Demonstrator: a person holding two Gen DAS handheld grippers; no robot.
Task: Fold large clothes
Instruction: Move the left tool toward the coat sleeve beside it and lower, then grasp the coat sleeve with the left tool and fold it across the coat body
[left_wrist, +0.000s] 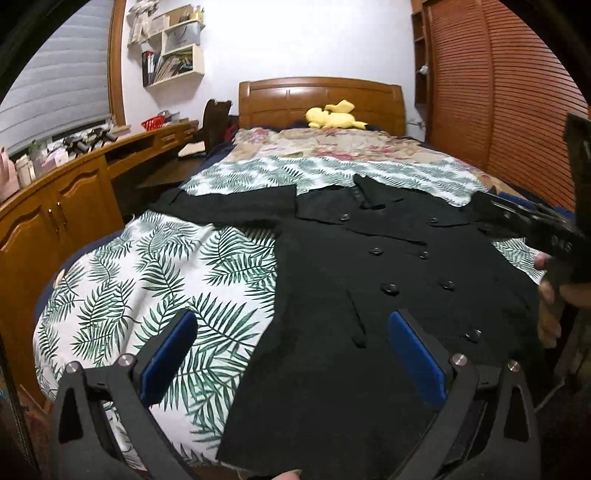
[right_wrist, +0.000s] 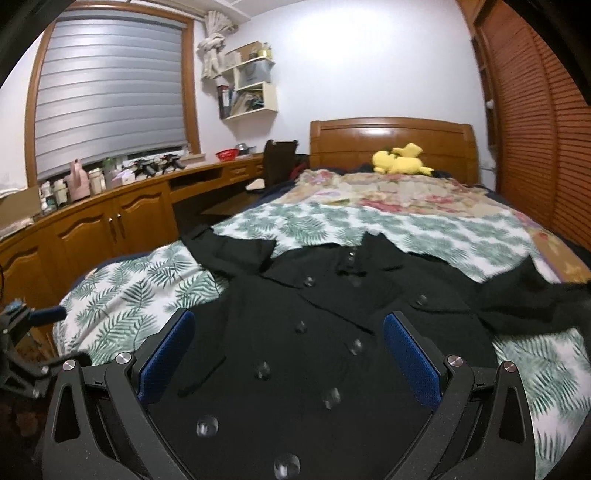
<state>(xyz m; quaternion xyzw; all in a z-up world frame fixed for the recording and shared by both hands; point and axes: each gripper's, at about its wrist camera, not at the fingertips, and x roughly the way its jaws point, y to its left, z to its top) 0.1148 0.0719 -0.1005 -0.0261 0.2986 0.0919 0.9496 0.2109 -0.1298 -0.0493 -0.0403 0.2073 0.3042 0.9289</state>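
**Inspector:** Your black coat (left_wrist: 388, 258) lies spread face-up on the leaf-print sheet (left_wrist: 147, 277), buttons showing, collar toward the headboard (left_wrist: 317, 99), hem at the near edge of the bed. One sleeve (left_wrist: 229, 203) stretches out to the left. I judge that folding has not begun: no panel is turned in, so every fold remains.

**Operator:** And my tools?

**Inspector:** Your left gripper (left_wrist: 291, 354) hovers over the coat's left hem edge, jaws wide apart, holding nothing. Your right gripper (right_wrist: 288, 358) hangs above the middle of the front, jaws likewise spread and empty.

**Operator:** Anything you can't confirm?

**Inspector:** Several items. The right sleeve (right_wrist: 535, 295) runs toward the frame edge in the right wrist view and is blurred there; its cuff is not clear. In the left wrist view your right tool covers it. The hem's lowest edge drops behind the gripper bodies. Whether either tool touches the cloth, I cannot tell. The yellow plush toy (left_wrist: 332, 116) by the headboard is well apart from the work.
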